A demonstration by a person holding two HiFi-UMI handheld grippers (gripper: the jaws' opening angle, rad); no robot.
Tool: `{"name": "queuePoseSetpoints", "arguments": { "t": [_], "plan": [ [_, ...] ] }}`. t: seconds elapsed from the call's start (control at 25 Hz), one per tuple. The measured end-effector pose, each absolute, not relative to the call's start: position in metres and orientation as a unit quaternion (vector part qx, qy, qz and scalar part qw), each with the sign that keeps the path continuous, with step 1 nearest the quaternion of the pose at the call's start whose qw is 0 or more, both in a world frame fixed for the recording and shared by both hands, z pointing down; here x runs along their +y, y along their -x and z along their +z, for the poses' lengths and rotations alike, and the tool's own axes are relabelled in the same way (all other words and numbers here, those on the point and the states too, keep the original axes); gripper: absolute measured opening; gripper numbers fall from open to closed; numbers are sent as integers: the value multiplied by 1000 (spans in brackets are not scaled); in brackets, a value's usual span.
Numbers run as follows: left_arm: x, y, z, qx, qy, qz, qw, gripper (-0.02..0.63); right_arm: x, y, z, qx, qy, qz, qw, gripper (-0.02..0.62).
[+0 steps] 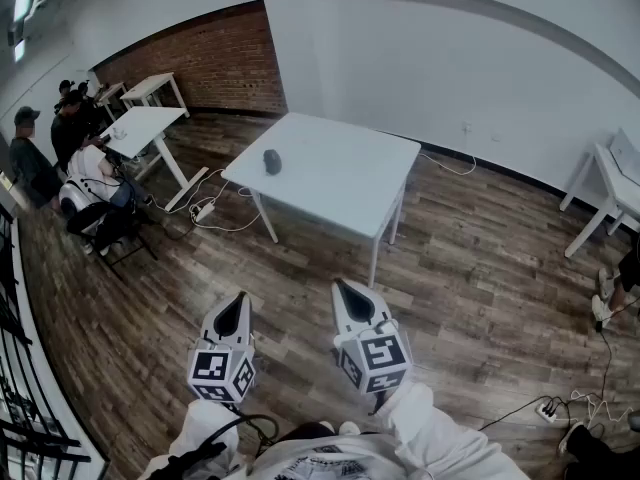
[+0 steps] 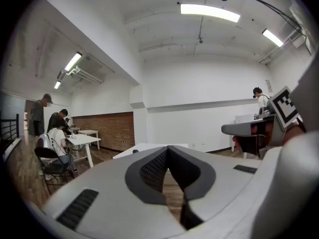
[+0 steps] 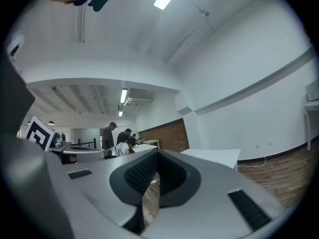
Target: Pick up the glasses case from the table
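Note:
The glasses case (image 1: 272,161), a small dark oval, lies near the left edge of a white square table (image 1: 345,183) in the middle of the room. In the left gripper view the glasses case (image 2: 134,151) is a tiny dark spot on the far table (image 2: 149,147). My left gripper (image 1: 240,296) and right gripper (image 1: 342,285) hover side by side over the wooden floor, well short of the table. Both point towards it. The jaws of the left gripper (image 2: 168,148) and the right gripper (image 3: 158,153) meet at their tips, with nothing between them. The right gripper view shows the table (image 3: 214,156) but not the case.
Several people (image 1: 85,163) sit and stand around white desks (image 1: 140,128) at the far left, by a brick wall. A power strip and cables (image 1: 205,209) lie on the floor left of the table. Another white table (image 1: 610,193) stands at the right. A black railing (image 1: 20,388) runs along the left.

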State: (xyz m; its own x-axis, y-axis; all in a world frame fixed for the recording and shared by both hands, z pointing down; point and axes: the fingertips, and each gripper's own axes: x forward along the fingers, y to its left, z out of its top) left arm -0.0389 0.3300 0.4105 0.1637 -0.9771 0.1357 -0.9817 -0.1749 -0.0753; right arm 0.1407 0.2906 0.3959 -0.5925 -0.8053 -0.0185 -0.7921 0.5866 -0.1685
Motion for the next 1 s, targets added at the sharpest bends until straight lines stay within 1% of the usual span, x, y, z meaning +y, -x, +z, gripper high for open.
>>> {"name": "queuePoseSetpoints", "arguments": {
  "t": [0.32, 0.52, 0.64, 0.76, 1.0],
  "plan": [
    [282, 45, 405, -646, -760, 67, 12, 27, 242, -132, 387, 895, 441, -58, 47, 8],
    [222, 64, 420, -638, -766, 71, 15, 26, 184, -113, 399, 891, 447, -60, 47, 8],
    [159, 83, 434, -631, -773, 71, 16, 26, 127, -92, 413, 888, 454, -60, 40, 8],
    [73, 110, 442, -625, -778, 61, 20, 26, 48, -66, 419, 886, 460, -51, 33, 8],
    [-84, 147, 432, -605, -794, 57, 31, 26, -95, -16, 411, 879, 473, -53, 12, 8]
  ]
}}
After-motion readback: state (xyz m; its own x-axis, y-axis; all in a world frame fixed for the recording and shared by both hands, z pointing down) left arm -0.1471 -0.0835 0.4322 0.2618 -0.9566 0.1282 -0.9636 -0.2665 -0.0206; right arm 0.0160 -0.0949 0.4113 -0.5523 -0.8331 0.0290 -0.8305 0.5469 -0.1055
